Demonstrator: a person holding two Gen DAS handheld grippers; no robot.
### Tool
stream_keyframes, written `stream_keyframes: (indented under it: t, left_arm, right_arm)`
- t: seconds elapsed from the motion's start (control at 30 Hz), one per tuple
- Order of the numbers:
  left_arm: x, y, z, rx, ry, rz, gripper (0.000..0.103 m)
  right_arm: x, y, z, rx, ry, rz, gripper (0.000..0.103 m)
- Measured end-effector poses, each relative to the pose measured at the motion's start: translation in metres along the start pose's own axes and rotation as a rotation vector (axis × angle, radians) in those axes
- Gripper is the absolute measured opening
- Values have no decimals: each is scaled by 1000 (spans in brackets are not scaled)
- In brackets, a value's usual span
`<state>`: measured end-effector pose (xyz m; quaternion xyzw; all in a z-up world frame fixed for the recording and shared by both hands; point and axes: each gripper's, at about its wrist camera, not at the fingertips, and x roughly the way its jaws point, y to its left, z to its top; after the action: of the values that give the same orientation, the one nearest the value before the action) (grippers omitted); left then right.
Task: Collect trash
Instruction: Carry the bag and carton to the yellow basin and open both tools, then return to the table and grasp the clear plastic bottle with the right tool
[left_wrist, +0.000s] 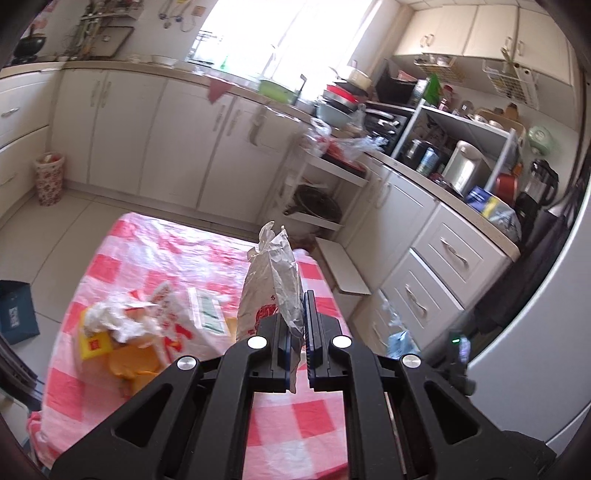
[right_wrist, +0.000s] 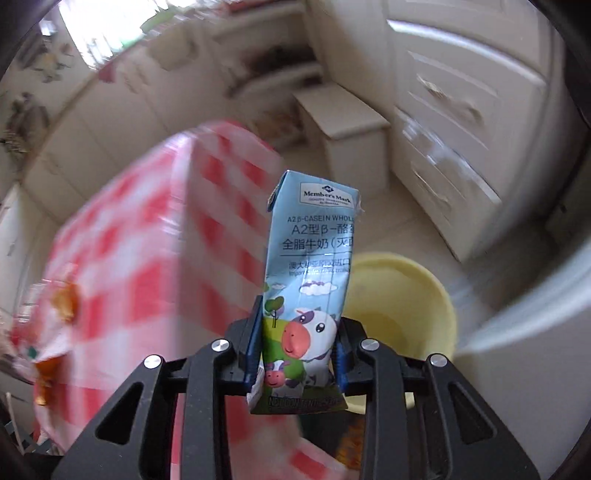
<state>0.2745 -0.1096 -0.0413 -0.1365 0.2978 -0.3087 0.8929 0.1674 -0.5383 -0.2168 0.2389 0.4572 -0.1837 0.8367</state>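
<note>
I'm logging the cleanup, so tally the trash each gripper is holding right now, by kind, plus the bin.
Crumpled wrapper, in left gripper: 1
Milk carton, in right gripper: 1
Yellow bin: 1
Total: 3

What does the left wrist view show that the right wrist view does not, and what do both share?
Only the left wrist view shows the left gripper shut on a crumpled wrapper, a pile of wrappers and yellow packaging on the table, the window and the cluttered countertops. Only the right wrist view shows the right gripper clamped on a blue milk carton, with a yellow bin on the floor beyond it. Both show the red-checked tablecloth and white drawers.
</note>
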Motion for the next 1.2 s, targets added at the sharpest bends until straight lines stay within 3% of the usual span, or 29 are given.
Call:
stream_keyframes:
  t: [0.13, 0.17, 0.2, 0.23, 0.27, 0.37, 0.6, 0.7, 0.9, 1.0, 1.1, 1.2]
  left_arm:
    - [17, -42, -8, 41, 38, -45, 6]
    - [22, -51, -11, 48, 50, -55, 6]
    - [30, -64, -15, 58, 68, -68, 6]
    - [37, -74, -19, 65, 82, -76, 6]
    - [45, -84, -24, 72, 100, -86, 6]
    - [78, -117, -45, 102, 174, -104, 6]
    - [178, -176, -104, 89, 358, -151, 6]
    - [225, -194, -130, 74, 430, -146, 6]
    - [307, -213, -178, 31, 556, -113, 6]
    - [341, -224, -200, 43, 619, -52, 9]
    - [355, -229, -212, 51, 674, -9, 38]
    - [340, -231, -204, 74, 642, -26, 43]
  right_arm:
    - [45, -42, -7, 80, 145, -44, 34]
    - [55, -48, -5, 86, 181, -54, 38]
    - [64, -50, -3, 92, 221, -57, 56]
    - [70, -53, -1, 98, 244, -60, 67]
    - [69, -54, 2, 99, 237, -78, 67]
    - [42, -51, 26, 115, 144, -53, 70]
    - [-88, -44, 67, 114, -284, 90, 89]
    - [-113, -46, 71, 119, -375, 114, 91]
    - [-106, -56, 80, 155, -343, 171, 91]
    - [-100, -53, 84, 154, -325, 192, 91]
    - [-103, -46, 84, 138, -328, 197, 91]
    - [-107, -45, 85, 149, -340, 205, 91]
